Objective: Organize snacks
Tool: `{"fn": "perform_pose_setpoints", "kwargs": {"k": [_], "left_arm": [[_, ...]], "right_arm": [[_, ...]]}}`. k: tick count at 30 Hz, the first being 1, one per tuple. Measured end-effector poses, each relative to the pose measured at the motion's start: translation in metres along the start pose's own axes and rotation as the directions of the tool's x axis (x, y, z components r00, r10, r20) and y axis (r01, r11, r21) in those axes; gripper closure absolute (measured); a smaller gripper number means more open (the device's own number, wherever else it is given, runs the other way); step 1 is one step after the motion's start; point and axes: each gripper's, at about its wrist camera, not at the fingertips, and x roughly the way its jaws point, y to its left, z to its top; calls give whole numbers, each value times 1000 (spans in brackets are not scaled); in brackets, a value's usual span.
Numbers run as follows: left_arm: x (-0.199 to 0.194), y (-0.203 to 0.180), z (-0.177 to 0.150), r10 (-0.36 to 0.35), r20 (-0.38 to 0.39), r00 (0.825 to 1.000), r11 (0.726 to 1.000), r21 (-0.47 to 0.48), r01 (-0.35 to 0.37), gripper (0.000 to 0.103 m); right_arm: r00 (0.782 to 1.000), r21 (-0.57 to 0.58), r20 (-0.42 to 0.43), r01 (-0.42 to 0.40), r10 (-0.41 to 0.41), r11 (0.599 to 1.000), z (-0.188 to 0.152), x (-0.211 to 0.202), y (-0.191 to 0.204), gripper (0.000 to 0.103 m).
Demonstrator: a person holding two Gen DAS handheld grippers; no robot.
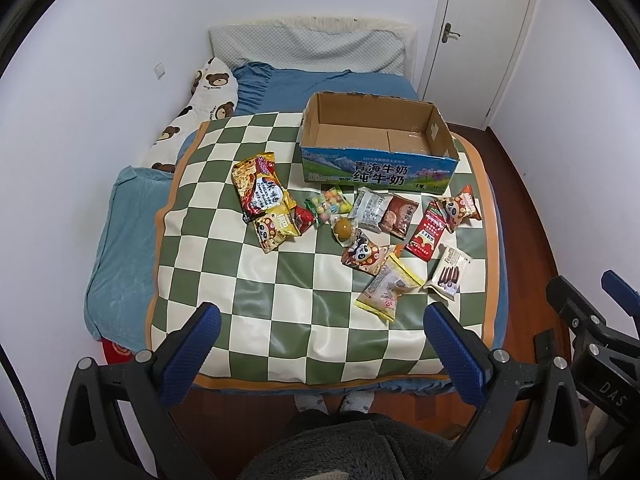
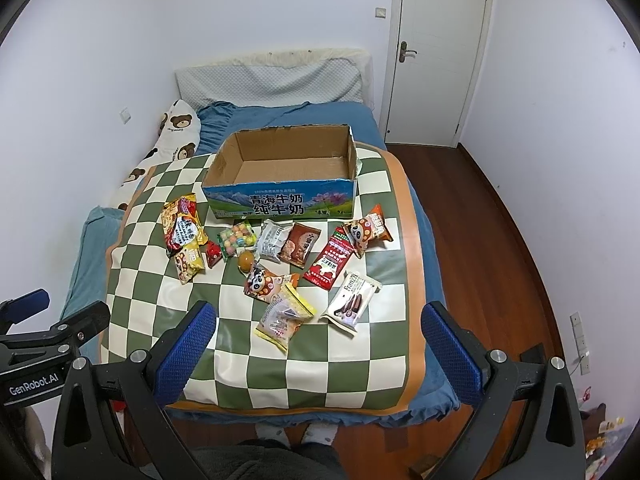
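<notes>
Several snack packets lie scattered on a green and white checkered mat (image 1: 260, 300) (image 2: 168, 292) on a bed. Among them are a large noodle bag (image 1: 258, 186) (image 2: 180, 222), a red packet (image 1: 426, 234) (image 2: 330, 260), a white wafer pack (image 1: 448, 272) (image 2: 352, 302) and a yellow-edged packet (image 1: 388, 286) (image 2: 282, 316). Behind them stands an empty cardboard milk box (image 1: 376, 170) (image 2: 280, 202), open at the top. My left gripper (image 1: 320, 320) hovers open above the mat's near edge, holding nothing. My right gripper (image 2: 318, 318) is open too, above the near packets.
A blue quilt (image 1: 116, 248) (image 2: 86, 264) and a bear-print pillow (image 1: 200, 112) (image 2: 176, 136) lie left of the mat. Wooden floor (image 2: 500, 240) runs along the bed's right side, with a white door (image 1: 488, 28) (image 2: 440, 44) beyond. A person's socked feet (image 1: 332, 402) (image 2: 296, 434) stand at the bed's foot.
</notes>
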Motion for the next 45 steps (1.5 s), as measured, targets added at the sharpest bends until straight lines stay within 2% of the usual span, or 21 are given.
{"fn": "perform_pose_setpoints", "kwargs": {"k": [16,26,33,37,45], "left_arm": [[-1,3,0,-4,1,1000,1000,-1,4,0],[12,-5,21,15,-12,1000,1000,-24,-16,0],[64,24,38,101,-39,994,986,-127,-105,0],[110,53,56,142,-102,985,970,-184,-159,0],[218,117,103,108,-257,960,955,-241,-172,0]], "right_arm": [[999,15,3,-45,45,999,-1,4,-3,0],[995,39,-17,-100,100,994,4,25,-13,0],[973,130,-92,-200,212,971,13,98,-25,0],[951,167,-131,-258,281,951,22,147,-18,0],[927,197,-211,-269,309,943,42,247,27,0]]}}
